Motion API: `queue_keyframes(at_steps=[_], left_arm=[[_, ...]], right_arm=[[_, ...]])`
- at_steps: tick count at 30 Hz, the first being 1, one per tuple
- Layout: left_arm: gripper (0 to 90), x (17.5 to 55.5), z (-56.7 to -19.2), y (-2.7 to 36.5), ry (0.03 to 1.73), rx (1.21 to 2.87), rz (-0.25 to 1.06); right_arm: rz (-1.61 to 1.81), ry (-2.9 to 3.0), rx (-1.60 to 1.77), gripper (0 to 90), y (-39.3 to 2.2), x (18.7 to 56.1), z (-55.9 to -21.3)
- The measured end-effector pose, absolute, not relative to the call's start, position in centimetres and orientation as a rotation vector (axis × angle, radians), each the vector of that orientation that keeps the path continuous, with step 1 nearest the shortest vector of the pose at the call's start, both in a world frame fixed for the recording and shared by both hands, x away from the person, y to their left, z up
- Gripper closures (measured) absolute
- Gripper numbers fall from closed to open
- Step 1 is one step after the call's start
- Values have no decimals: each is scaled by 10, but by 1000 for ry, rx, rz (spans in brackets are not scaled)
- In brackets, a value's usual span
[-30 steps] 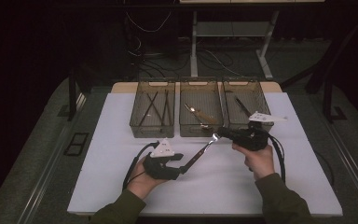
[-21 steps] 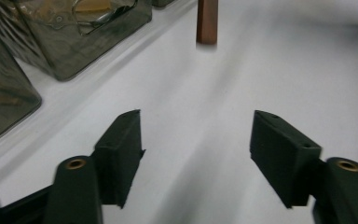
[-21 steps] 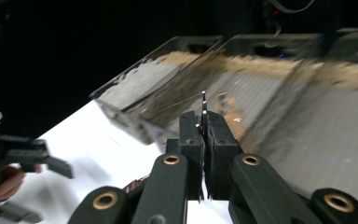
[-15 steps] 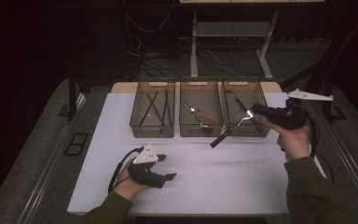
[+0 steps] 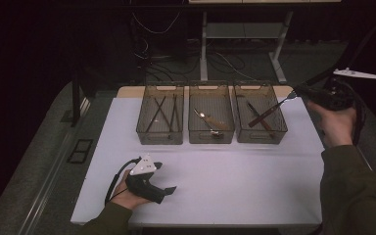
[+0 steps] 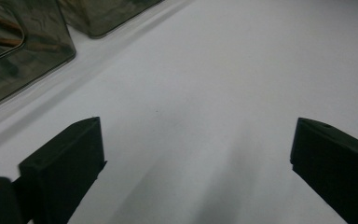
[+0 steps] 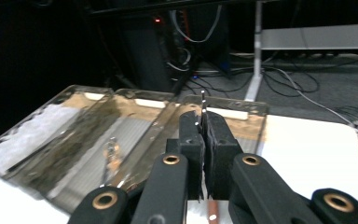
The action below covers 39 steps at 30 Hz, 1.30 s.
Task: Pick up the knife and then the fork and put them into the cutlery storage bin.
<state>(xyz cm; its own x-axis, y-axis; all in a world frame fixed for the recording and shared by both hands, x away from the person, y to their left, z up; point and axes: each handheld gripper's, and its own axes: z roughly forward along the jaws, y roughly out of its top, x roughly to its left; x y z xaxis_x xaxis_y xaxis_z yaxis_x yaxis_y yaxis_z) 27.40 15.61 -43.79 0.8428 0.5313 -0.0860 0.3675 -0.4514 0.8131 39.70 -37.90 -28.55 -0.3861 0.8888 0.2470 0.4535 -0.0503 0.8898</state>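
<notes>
The right gripper (image 5: 301, 91) has its fingers (image 7: 190, 140) pressed tight together on a fork (image 5: 269, 110). In the right gripper view the metal tines stick up just past the fingertips and the brown handle shows below them. In the high view the fork slants from the gripper down and to the left, its dark handle hanging over the right bin (image 5: 260, 113) of three; whether the handle's end touches what lies in that bin cannot be told. The right hand (image 5: 335, 125) holds the gripper up at the far right edge of the surface (image 5: 235, 171), just beside the right bin.

The left gripper (image 5: 162, 188) sits low at the near left of the surface, well apart from the bins. Its fingers (image 6: 70, 163) stand wide apart with nothing between them but bare white surface, having just been opening. The left hand (image 5: 127, 193) grips its body from below.

The three clear bins stand side by side along the far edge. The left bin (image 5: 160, 115) holds several dark, thin utensils, crossed over one another. The middle bin (image 5: 210, 115) holds a spoon (image 5: 206, 120) with a pale handle. The right bin holds more dark-handled pieces, crossed beneath the fork.
</notes>
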Motion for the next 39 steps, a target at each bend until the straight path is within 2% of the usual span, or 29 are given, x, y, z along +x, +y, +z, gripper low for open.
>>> queue_keyframes(at_steps=[13, 26, 27, 28, 29, 32, 39], left_arm=[[0, 276, -440, 156, 648, 2096, 188], [0, 276, -439, 154, 634, 2106, 178], [0, 276, -439, 154, 634, 2106, 177], [0, 276, -439, 154, 633, 2106, 177], [0, 276, -440, 154, 634, 2104, 176], [0, 276, -440, 155, 635, 2103, 174], [0, 276, -439, 154, 626, 2105, 179]], right_arm=[[1247, 1953, 1522, 869, -358, 452, -324], [1221, 2054, 1604, 853, -350, 476, -352], [1197, 2049, 1597, 812, -350, 477, -354], [1170, 2039, 1583, 698, -349, 478, -356], [1144, 2022, 1578, 636, -349, 479, -357], [1088, 2006, 1602, 541, -352, 480, -360], [1089, 1969, 1588, 447, -360, 474, -357]])
